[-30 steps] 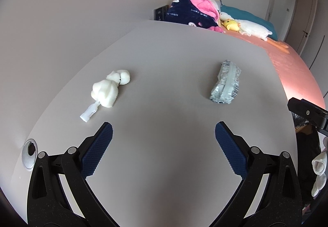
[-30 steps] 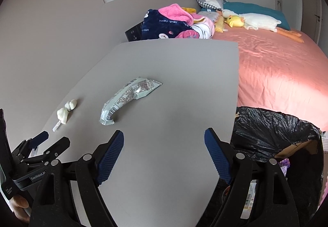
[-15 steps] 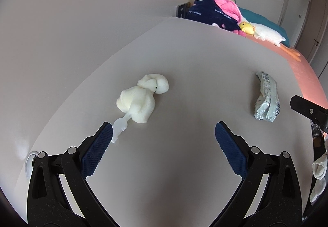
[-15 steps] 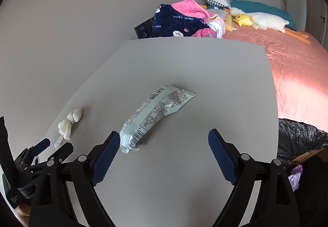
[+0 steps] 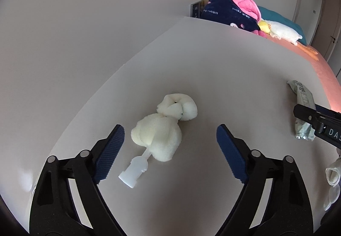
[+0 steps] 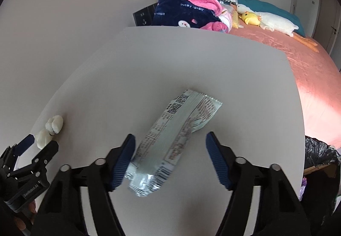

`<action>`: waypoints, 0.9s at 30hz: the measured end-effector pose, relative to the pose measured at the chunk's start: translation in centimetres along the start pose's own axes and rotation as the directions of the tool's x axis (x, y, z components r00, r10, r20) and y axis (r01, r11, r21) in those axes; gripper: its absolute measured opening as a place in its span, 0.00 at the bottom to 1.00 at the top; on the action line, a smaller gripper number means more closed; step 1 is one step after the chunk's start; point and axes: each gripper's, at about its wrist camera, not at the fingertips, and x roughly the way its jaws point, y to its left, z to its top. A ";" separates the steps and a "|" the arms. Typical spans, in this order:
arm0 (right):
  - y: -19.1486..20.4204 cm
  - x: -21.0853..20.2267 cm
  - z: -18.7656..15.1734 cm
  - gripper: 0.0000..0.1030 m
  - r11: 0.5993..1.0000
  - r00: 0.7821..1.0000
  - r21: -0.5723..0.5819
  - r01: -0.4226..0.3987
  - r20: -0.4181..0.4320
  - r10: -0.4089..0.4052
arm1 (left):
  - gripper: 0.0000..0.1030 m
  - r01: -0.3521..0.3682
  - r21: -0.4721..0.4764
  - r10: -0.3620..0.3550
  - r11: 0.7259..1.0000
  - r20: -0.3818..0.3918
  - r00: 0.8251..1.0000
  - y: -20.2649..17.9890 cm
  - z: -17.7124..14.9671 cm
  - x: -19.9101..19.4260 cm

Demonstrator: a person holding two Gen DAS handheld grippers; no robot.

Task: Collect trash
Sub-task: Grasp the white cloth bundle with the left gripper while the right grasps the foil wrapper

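Observation:
A crumpled white tissue wad (image 5: 158, 129) with a small white plastic piece (image 5: 135, 168) at its near end lies on the grey table (image 5: 234, 69). My left gripper (image 5: 169, 139) straddles it, jaws closing, pads clear of it on both sides. A silvery snack wrapper (image 6: 170, 140) lies between the blue pads of my right gripper (image 6: 170, 146), whose jaws are closing; the left pad is at the wrapper's edge, the right pad apart from it. The wrapper (image 5: 302, 108) and the right gripper's finger show at the left wrist view's right edge. The left gripper (image 6: 32, 146) and the tissue (image 6: 50, 129) appear low left in the right wrist view.
A black trash bag (image 6: 319, 152) hangs open beyond the table's right edge. Behind the table is a pink bed (image 6: 309, 65) with a navy and pink blanket (image 6: 187, 10) and plush toys (image 6: 268, 18). A wall (image 5: 74, 33) runs along the table's left side.
Both grippers moved forward and down over their items. The tissue wad now sits between the left pads and the wrapper between the right pads. Both pairs of jaws have narrowed, the right more.

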 end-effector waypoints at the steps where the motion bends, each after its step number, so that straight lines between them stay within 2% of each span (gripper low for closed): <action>1: 0.0 0.4 0.0 0.50 1.000 1.000 0.002 0.001 -0.014 -0.001 | 0.77 0.003 -0.005 -0.003 1.000 -0.002 1.000 0.1 0.1 0.2; 5: -0.1 0.7 -0.4 0.37 1.000 1.000 -0.016 0.009 -0.015 -0.010 | 0.66 0.014 -0.001 -0.014 1.000 -0.020 1.000 0.4 0.0 0.9; 10: -0.4 0.4 -0.8 0.30 1.000 1.000 -0.022 -0.015 -0.005 0.015 | 0.60 0.015 0.003 -0.015 1.000 -0.029 0.999 0.5 -0.3 0.8; 12: -0.4 0.2 -1.0 0.25 0.999 1.000 -0.033 -0.023 -0.003 0.023 | 0.51 0.009 -0.001 -0.010 1.000 -0.034 0.999 0.7 -0.4 0.9; 13: -0.5 0.1 -1.2 0.25 0.999 1.000 -0.036 -0.029 -0.004 0.028 | 0.48 0.008 -0.007 -0.008 1.000 -0.034 0.999 0.9 -0.4 0.9; 14: -0.6 0.0 -1.4 0.25 0.999 0.999 -0.039 -0.032 -0.004 0.032 | 0.41 0.005 -0.014 -0.005 1.000 -0.033 0.999 1.0 -0.4 0.8; 17: -1.0 -0.5 -1.7 0.25 0.998 0.999 -0.035 -0.043 -0.003 0.043 | 0.36 0.004 -0.022 -0.005 1.000 -0.031 1.000 1.1 -0.5 0.7; 21: -1.9 -1.1 -1.9 0.25 0.997 0.997 -0.017 -0.072 -0.003 0.072 | 0.32 0.001 -0.013 -0.001 1.000 -0.028 1.000 0.7 -0.6 0.6; 27: -3.2 -1.9 -2.3 0.25 0.995 0.995 -0.002 -0.100 -0.009 0.100 | 0.29 0.034 -0.017 -0.034 0.999 0.009 0.999 -0.7 -1.0 -0.5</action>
